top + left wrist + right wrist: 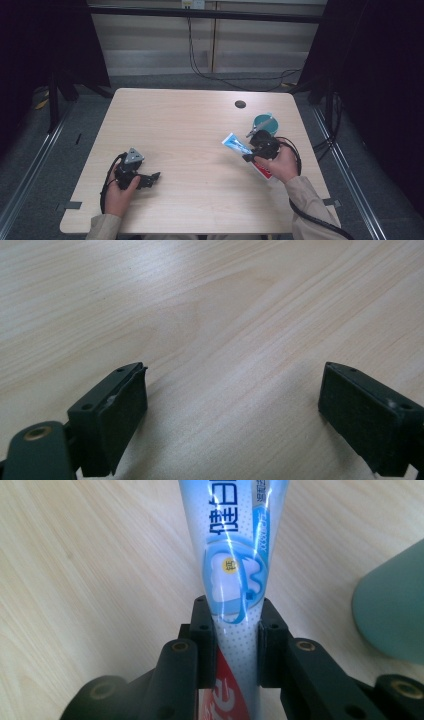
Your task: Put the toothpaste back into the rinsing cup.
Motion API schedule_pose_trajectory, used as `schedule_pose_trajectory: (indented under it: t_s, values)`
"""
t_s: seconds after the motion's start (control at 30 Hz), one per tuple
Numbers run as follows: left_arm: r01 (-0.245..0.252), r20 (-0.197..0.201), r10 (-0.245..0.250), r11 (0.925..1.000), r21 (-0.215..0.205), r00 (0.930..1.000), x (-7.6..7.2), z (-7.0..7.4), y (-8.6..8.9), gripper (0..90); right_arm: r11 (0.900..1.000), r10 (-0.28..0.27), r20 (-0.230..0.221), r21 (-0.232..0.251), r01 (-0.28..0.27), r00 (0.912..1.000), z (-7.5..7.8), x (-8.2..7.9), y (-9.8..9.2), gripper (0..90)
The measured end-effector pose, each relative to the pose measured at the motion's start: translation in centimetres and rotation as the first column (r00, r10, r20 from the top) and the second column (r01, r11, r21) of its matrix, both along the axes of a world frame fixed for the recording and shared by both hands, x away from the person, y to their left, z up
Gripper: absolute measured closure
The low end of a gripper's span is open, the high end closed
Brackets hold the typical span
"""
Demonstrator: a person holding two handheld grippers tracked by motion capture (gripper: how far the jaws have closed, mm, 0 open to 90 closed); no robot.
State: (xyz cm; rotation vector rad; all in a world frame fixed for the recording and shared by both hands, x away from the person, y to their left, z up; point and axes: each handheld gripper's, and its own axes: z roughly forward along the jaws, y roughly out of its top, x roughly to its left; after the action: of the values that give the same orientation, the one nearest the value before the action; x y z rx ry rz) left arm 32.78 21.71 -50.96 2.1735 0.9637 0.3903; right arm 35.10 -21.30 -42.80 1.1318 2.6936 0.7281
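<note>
Nearest the person, two sleeved forearms come in over a pale wood-grain table (200,150) with rounded corners. The left gripper (151,178), matte black with a grey three-cornered plate on top, rests low over bare tabletop near the left front; in the left gripper view its two flat rubbery pads (120,425) stand wide apart with nothing between them but the streaked laminate. At the right, the right gripper (248,156) is clamped across one toothpaste tube (235,580), a glossy, soft plastic tube, light blue with white and a red band at its cap end, flattening toward its far tail. The tube lies on the table's right half. Just beyond it stands one round teal cup (264,122) with a slim grey utensil inside. Farther off, one small dark round hole (240,104) marks the tabletop.
</note>
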Motion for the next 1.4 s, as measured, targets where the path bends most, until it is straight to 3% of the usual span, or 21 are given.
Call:
schedule_pose_trajectory:
  t_s: [0.43,1.1,1.4]
  values:
    - [0.001,0.0,-0.001,1.0,-0.001,1.0,0.0,0.0,0.0,11.9,0.99,-0.05,0.089,0.136,0.038,0.9948,1.4,0.5,-0.6,74.9]
    - [0.002,0.001,-0.002,1.0,-0.002,1.0,0.0,0.0,0.0,11.8,0.968,-0.086,0.166,0.247,0.043,0.9824,2.7,0.5,-1.0,74.8]
    - [0.002,0.0,-0.002,1.0,-0.001,1.0,0.0,0.0,0.0,11.9,0.945,-0.125,0.176,0.32,0.064,0.9764,3.6,0.8,-1.9,74.9]
